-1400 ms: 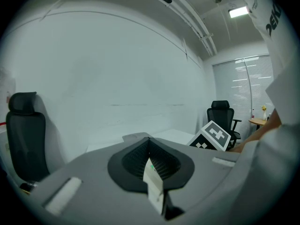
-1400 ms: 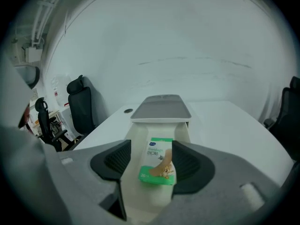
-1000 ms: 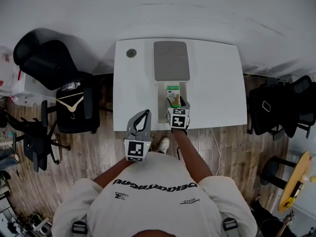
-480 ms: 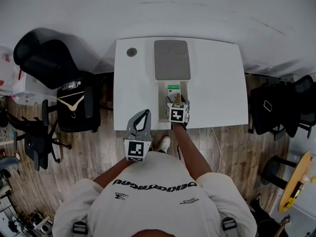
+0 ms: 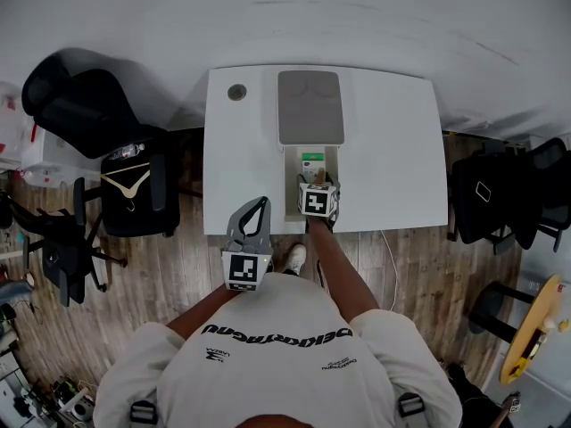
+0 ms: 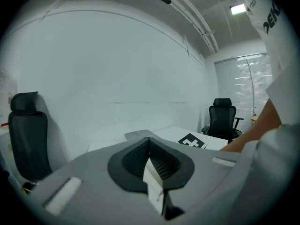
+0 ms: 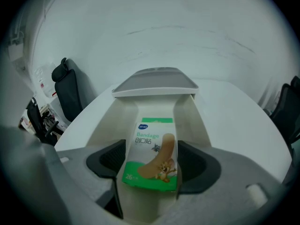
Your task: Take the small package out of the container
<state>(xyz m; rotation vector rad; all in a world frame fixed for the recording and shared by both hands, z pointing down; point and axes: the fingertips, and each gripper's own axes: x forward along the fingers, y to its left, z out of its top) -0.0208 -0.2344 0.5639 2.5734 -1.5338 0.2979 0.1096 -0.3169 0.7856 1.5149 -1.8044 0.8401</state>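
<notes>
A small green-and-white bandage package (image 7: pixel 152 158) lies in an open white container (image 7: pixel 110 125) near the table's front edge. In the head view only its far end (image 5: pixel 311 160) shows past my right gripper (image 5: pixel 317 184). That gripper (image 7: pixel 152 167) reaches into the container (image 5: pixel 290 178), and its jaws are opening with the package between the dark pads (image 7: pixel 110 159). I see no firm press on the package. My left gripper (image 5: pixel 260 205) hangs off the table's front edge, left of the container. It (image 6: pixel 150 161) is shut on nothing.
The container's grey lid (image 5: pixel 310 107) lies just beyond it on the white table (image 5: pixel 393 150). A round cable port (image 5: pixel 236 92) sits at the far left corner. Black chairs stand to the left (image 5: pixel 134 190) and right (image 5: pixel 500 194). A wall lies beyond the table.
My right gripper has pushed forward into the container, covering most of the package in the head view. The left gripper has stayed put.
</notes>
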